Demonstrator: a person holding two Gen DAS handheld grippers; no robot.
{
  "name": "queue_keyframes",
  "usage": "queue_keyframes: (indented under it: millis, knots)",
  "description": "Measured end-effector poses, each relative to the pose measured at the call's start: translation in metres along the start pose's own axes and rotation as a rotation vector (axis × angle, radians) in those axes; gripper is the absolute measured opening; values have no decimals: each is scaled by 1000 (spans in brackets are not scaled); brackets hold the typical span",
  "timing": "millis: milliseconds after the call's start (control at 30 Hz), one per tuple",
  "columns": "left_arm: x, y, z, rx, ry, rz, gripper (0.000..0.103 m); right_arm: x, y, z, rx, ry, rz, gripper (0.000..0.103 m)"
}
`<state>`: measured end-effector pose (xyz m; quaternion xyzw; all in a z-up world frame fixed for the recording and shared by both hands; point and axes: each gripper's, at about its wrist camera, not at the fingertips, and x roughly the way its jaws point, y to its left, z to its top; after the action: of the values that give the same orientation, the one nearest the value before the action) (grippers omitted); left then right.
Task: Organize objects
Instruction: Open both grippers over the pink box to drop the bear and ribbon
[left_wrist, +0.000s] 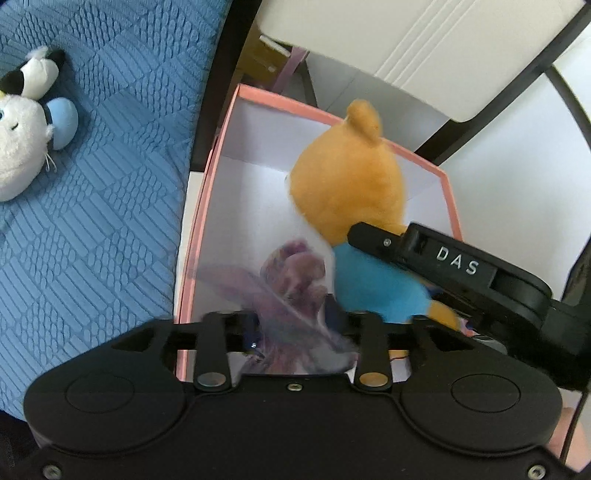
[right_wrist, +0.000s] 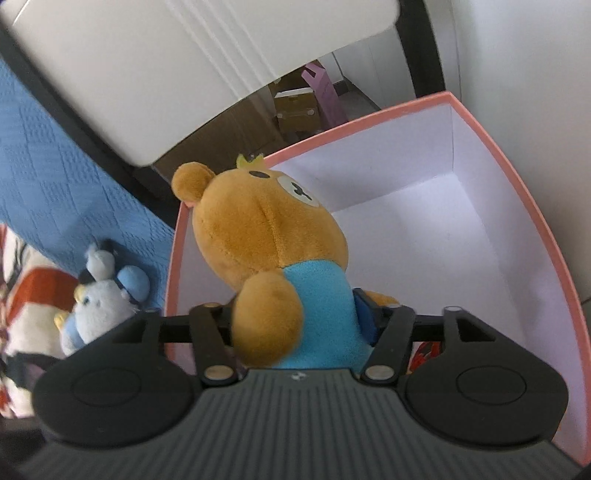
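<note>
Over the pink box (right_wrist: 517, 173), the right hand-held gripper (right_wrist: 295, 325) clamps the bear plush (right_wrist: 266, 236) while the left hand-held gripper (left_wrist: 291, 325) pinches a blurred purple item (left_wrist: 291, 273).

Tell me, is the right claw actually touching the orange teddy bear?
Touching. In the right wrist view the right claw presses its fingers against the teddy bear on both sides of its blue shirt, above the pink box.

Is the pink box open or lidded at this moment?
Open. The pink box shows no lid; its white interior is visible, with the bear plush held over it by the right gripper.
</note>
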<state>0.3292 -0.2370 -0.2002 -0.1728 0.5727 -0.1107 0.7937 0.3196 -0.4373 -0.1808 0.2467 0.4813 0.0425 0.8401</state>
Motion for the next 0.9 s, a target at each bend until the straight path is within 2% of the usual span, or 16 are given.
queue_keyframes:
  millis: [33, 67, 267, 433, 567, 900]
  knots:
    - [-5, -1, 0, 5, -10, -3, 52, -3, 0, 0, 9, -2, 3, 88]
    - [-9, -1, 0, 8, -18, -3, 60, -7, 0, 1, 10, -8, 1, 91]
    - [-41, 1, -2, 17, -71, -9, 82, -30, 9, 0, -6, -32, -5, 92]
    - [-79, 1, -2, 47, -131, -7, 87, -56, 25, -2, -49, -59, 4, 92]
    - [-109, -2, -4, 64, -185, -12, 96, -82, 40, -8, -87, -89, 23, 92]
    - [-180, -3, -27, 110, -279, -45, 97, -136, 73, -30, -115, -161, 58, 92]
